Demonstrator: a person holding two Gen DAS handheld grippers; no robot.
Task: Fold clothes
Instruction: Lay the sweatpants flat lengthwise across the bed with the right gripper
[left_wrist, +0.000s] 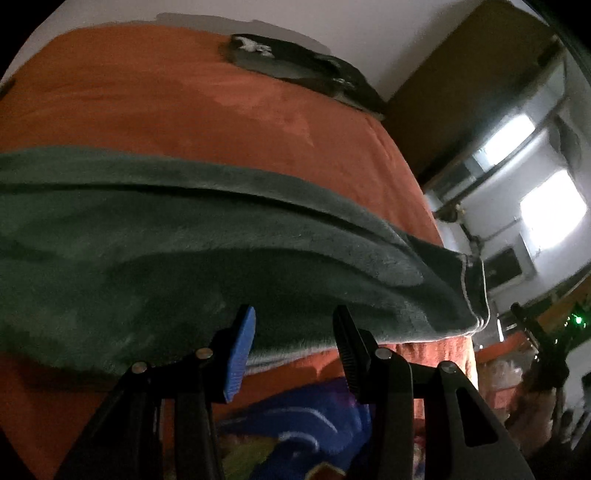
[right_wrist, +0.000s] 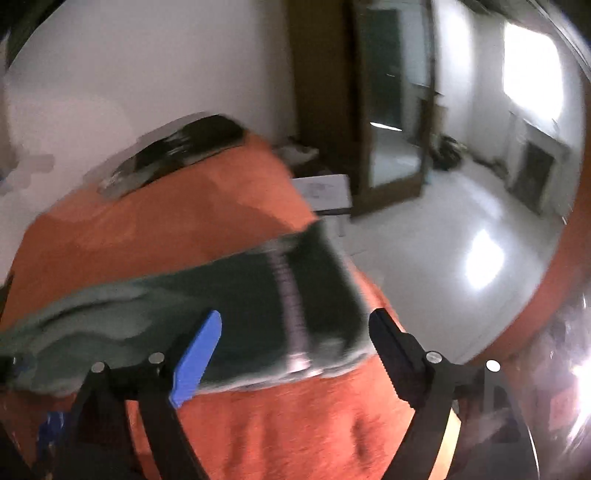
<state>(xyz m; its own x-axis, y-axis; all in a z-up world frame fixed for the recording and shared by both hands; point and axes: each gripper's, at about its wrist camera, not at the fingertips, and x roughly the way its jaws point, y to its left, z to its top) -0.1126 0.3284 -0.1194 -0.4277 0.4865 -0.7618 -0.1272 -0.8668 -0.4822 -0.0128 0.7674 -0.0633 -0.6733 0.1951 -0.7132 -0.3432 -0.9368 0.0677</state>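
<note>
Closest in, the left gripper (left_wrist: 293, 345) hangs over the near edge of the bed (left_wrist: 147, 103), its fingers apart, one blue pad and one black, with nothing between them. Under those fingers and a little nearer, a blue patterned cloth (left_wrist: 314, 421) lies bunched against the bed's side.

Right at the tips of those fingers and spreading off to their left lies the dark green garment (left_wrist: 166, 229), stretched across the orange bedcover in long soft folds. Its hemmed end, edged with pale stitching, reaches off to the right of the fingers, close to the bed's edge.

Over on the other side, the right gripper (right_wrist: 295, 350) has its fingers spread wide and empty. The same green garment (right_wrist: 240, 295) sits just beyond their tips, its stitched hem running up between the two fingers; the picture is smeared with motion there. The orange bed (right_wrist: 277, 424) shows bare beneath the fingers.

Further out, past the garment, the orange cover runs clear to the wall, where a dark, flat item with white markings (left_wrist: 295, 66) lies at the far edge. Beyond the bed to the right of the fingers, a pale floor (right_wrist: 443, 229) gleams, with a wooden-framed mirror (right_wrist: 391, 110) standing against the wall.
</note>
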